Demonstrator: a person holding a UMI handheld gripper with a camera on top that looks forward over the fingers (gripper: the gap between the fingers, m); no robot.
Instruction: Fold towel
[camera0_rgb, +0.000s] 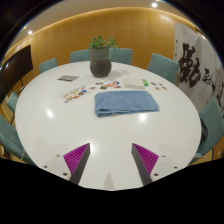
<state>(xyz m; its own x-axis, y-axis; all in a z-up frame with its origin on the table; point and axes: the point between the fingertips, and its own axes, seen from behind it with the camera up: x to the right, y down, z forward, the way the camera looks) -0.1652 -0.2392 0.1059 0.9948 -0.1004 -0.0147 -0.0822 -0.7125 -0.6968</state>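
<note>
as seen from low over the near rim of one round white table (40, 125): one blue towel (127, 103), lying flat as a rough rectangle a little past the table's middle, well ahead of the fingers and touching neither. one gripper (111, 160), released, its two fingers spread wide with bare tabletop between them and nothing grasped; two magenta pads (77, 156), one on each inner face. one dark pot with a green plant (101, 60), upright beyond the towel toward the far rim, apart from it. one small dark flat object (67, 78) left of the pot, too small to identify. scatter of small colourful items (78, 94) just left of the towel, plus a few more at its far right corner; count not discernible. several teal chairs (162, 66) ringed around the table, at least five visible. one white hanging with black brushwork (189, 62) on the right wall. wide open white surface between fingers and towel's near edge; clear margin also right of the towel out to the rim; left side narrowed by the scattered items
</note>
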